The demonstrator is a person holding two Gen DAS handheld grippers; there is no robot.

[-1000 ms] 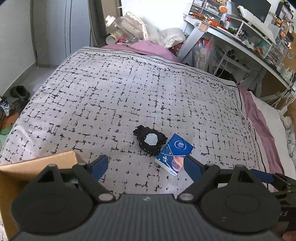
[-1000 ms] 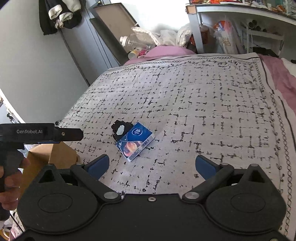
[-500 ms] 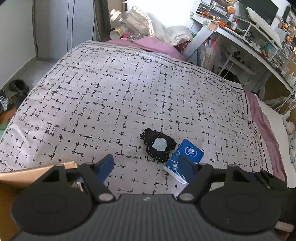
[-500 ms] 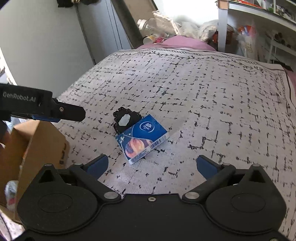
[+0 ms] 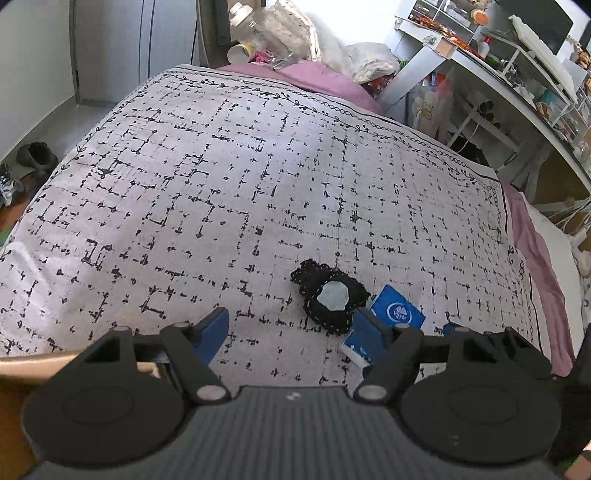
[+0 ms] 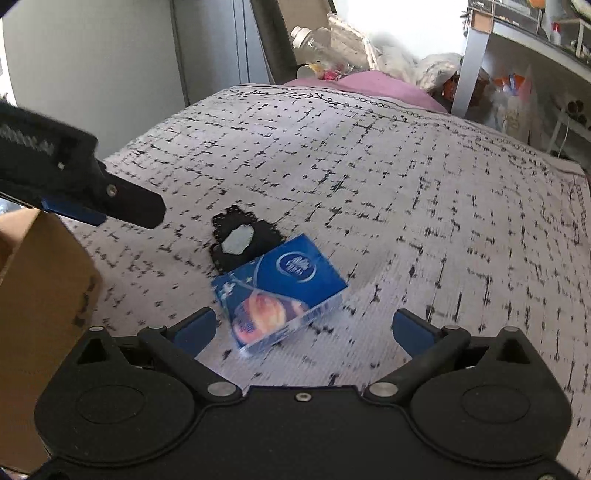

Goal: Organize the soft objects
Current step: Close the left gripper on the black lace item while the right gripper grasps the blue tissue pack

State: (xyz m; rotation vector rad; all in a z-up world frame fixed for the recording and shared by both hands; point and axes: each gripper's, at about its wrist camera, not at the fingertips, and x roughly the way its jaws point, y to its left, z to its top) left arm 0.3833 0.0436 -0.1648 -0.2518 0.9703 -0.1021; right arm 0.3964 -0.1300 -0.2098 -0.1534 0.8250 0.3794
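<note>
A black lace cloth item with a pale oval patch [image 5: 330, 300] lies on the patterned bedspread, touching a blue tissue pack [image 5: 396, 314]. Both also show in the right wrist view: the lace item [image 6: 242, 242] and the tissue pack [image 6: 280, 291]. My left gripper [image 5: 291, 328] is open and empty, just short of the lace item. My right gripper [image 6: 303, 330] is open and empty, with the tissue pack lying between and just beyond its fingers. The left gripper also shows at the left of the right wrist view [image 6: 74, 184].
A cardboard box [image 6: 40, 295] stands at the bed's near left edge, also in the left wrist view [image 5: 22, 373]. A cluttered desk [image 5: 517, 62] runs along the right. Bottles and bags [image 5: 280, 33] pile at the bed's far end. Shoes [image 5: 35, 157] lie on the floor.
Both grippers have moved forward and down toward the lace item and the tissue pack, which now look larger. Both stay open. The objects have not moved.
</note>
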